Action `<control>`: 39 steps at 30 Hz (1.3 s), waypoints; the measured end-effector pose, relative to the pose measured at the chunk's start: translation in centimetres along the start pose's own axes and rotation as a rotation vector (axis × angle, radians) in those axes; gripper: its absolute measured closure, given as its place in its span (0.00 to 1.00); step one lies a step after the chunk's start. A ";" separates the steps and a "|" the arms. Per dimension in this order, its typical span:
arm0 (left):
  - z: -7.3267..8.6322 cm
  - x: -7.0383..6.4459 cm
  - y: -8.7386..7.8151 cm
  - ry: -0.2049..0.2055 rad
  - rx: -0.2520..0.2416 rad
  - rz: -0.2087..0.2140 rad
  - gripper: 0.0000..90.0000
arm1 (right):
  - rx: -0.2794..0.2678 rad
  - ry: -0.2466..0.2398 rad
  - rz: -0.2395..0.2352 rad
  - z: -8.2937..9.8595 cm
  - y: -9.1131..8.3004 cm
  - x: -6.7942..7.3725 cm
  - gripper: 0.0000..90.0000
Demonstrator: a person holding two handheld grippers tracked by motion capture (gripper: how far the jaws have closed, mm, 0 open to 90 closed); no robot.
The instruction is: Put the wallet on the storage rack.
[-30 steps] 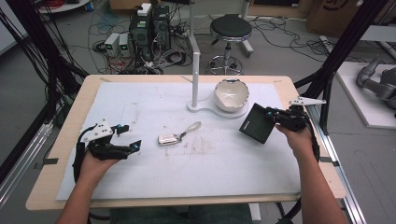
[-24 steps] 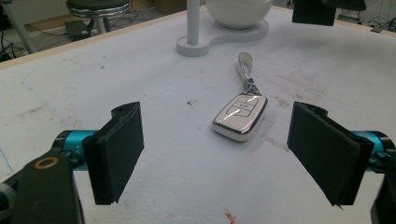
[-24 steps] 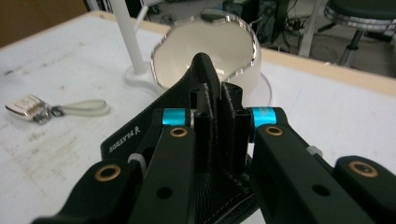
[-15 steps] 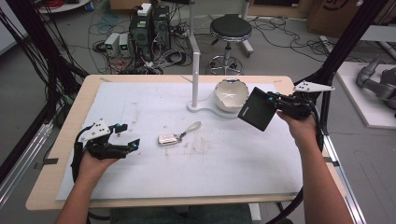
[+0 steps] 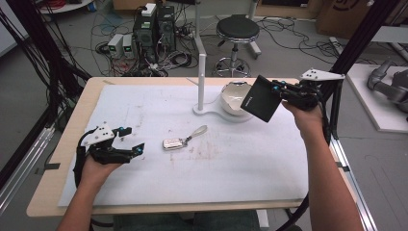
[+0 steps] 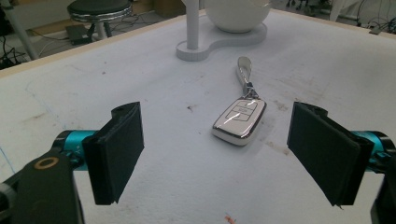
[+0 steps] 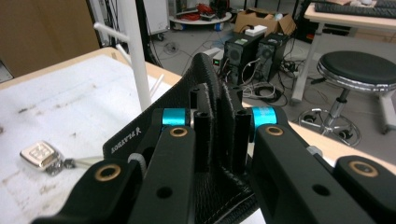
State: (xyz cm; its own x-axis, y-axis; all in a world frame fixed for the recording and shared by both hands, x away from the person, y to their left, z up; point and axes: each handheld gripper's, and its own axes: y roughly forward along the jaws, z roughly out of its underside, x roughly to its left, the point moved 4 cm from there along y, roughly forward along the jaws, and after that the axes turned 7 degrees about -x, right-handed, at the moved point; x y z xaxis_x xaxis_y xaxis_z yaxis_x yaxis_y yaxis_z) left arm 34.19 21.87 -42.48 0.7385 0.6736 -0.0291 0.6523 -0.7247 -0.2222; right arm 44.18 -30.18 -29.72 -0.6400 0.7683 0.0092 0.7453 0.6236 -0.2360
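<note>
A silver-white car key fob [image 5: 174,143] with a strap lies on the white mat [image 5: 240,168] near the middle. My left gripper [image 5: 129,141] rests at the mat's left, open, its jaws pointing at the fob. In the left gripper view the fob [image 6: 239,120] lies ahead between the two black pads [image 6: 119,149], untouched. My right gripper [image 5: 278,91] is held up at the back right, shut on a black leather wallet [image 5: 260,98] that hangs tilted beside the white bowl [image 5: 233,94]. In the right gripper view the wallet [image 7: 205,79] stands edge-up between the jaws.
A white stand with an upright post [image 5: 201,82] and a flat base holds the bowl at the mat's back centre. A black stool [image 5: 237,29], computer boxes [image 5: 154,26] and cables sit on the floor beyond the table. Black frame poles [image 5: 358,43] flank the table.
My right gripper has lifted the wallet off the mat and carried it up and back, close to the bowl. The left gripper and the key fob have stayed put.
</note>
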 end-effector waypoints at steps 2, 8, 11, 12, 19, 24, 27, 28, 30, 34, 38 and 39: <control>0.0 0.0 0.0 0.001 0.000 -0.003 0.21 | -0.005 -0.009 -0.002 -0.8 1.0 0.1 0.94; 0.0 0.1 0.0 -0.002 0.000 -0.004 0.21 | -0.004 -0.018 -0.002 -1.8 2.9 0.3 0.94; 0.1 0.1 -0.1 -0.001 -0.003 -0.006 0.21 | -0.006 -0.025 0.004 -2.3 4.4 0.5 0.94; 0.1 0.1 -0.1 -0.004 -0.003 -0.006 0.21 | -0.006 -0.025 0.004 -2.3 4.4 0.5 0.94; 0.3 0.2 0.0 -0.008 0.003 -0.003 0.21 | 0.008 -0.031 0.008 -2.3 7.3 0.4 0.94; 0.3 0.3 -0.1 -0.007 0.005 -0.010 0.21 | 0.028 -0.039 0.016 -1.6 9.4 0.1 0.94; 0.4 0.4 -0.3 -0.006 0.003 -0.016 0.21 | 0.063 -0.033 0.032 -0.6 10.4 -0.4 0.94; 0.4 0.4 -0.3 -0.005 0.003 -0.017 0.21 | 0.072 -0.036 0.037 -0.2 10.7 -0.7 0.94; 0.4 0.4 -0.4 -0.010 0.002 -0.019 0.21 | 0.074 -0.035 0.044 -0.1 10.7 -0.8 0.94; 0.5 0.5 -0.4 -0.009 0.010 -0.021 0.21 | 0.081 -0.040 0.072 0.4 10.9 -1.5 0.94; 0.4 0.4 -0.4 -0.005 0.009 -0.017 0.21 | 0.064 -0.111 0.125 1.4 10.9 -2.1 0.94; 0.4 0.3 -0.5 -0.007 0.009 -0.017 0.21 | 0.051 -0.112 0.137 1.8 10.9 -2.2 0.94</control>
State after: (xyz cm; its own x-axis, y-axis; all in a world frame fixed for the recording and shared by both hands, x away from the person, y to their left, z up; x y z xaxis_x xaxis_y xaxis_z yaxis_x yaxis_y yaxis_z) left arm 34.06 22.49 -42.75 0.7258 0.6871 -0.0316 0.6635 -0.7115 -0.2312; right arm 53.35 -25.35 -34.03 -0.5522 0.8228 -0.1344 0.8182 0.5038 -0.2769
